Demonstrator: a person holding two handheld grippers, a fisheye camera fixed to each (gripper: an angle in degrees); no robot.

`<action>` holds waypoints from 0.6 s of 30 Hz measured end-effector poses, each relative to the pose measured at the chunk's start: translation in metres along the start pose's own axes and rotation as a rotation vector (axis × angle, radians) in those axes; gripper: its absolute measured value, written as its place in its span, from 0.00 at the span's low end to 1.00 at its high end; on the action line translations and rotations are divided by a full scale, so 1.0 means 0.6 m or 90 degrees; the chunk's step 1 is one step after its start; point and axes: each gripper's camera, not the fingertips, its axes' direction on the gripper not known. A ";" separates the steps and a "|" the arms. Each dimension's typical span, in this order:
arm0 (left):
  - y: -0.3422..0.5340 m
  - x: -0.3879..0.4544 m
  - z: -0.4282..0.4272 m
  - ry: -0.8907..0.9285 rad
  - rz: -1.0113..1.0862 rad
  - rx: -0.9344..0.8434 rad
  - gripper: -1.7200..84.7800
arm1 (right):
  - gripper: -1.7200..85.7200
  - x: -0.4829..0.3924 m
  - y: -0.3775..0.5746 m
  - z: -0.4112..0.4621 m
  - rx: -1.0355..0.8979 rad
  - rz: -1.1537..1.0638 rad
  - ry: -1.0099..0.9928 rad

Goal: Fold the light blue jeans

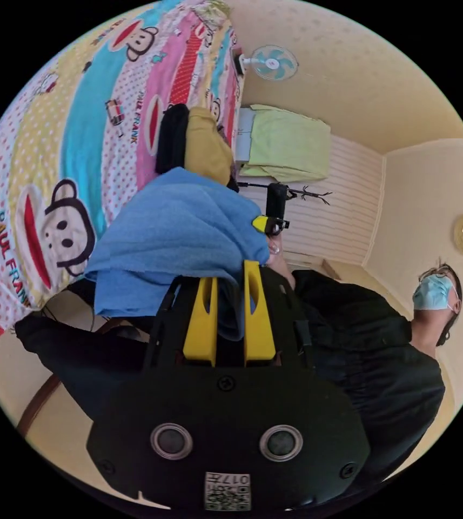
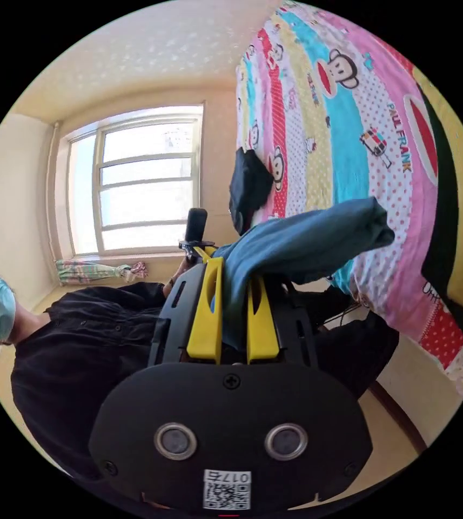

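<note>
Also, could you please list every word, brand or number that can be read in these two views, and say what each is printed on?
"PAUL FRANK": printed repeatedly on the monkey-pattern bedsheet, readable beside the monkey heads in the left gripper view and again on the same sheet in the right gripper view.
Other small prints on the sheet: too small to read.
The light blue jeans carry no visible text.

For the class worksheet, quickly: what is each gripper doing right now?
Left gripper: closed on the light blue jeans, cloth between the jaws.
Right gripper: closed on the light blue jeans too.
</note>
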 end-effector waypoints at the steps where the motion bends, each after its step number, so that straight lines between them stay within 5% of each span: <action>1: -0.025 0.054 0.013 0.003 0.039 0.004 0.11 | 0.08 -0.014 0.003 -0.027 0.019 -0.019 0.001; 8: -0.216 0.332 0.177 0.031 0.270 -0.028 0.11 | 0.08 -0.145 0.089 -0.311 0.239 -0.223 0.092; 13: -0.361 0.439 0.400 0.020 0.341 -0.097 0.11 | 0.08 -0.139 0.185 -0.466 0.358 -0.227 0.236; 16: -0.432 0.417 0.592 -0.123 0.306 -0.189 0.13 | 0.09 -0.054 0.258 -0.545 0.412 -0.120 0.358; 18: -0.456 0.326 0.685 -0.157 0.192 -0.268 0.15 | 0.11 0.093 0.320 -0.592 0.441 0.161 0.420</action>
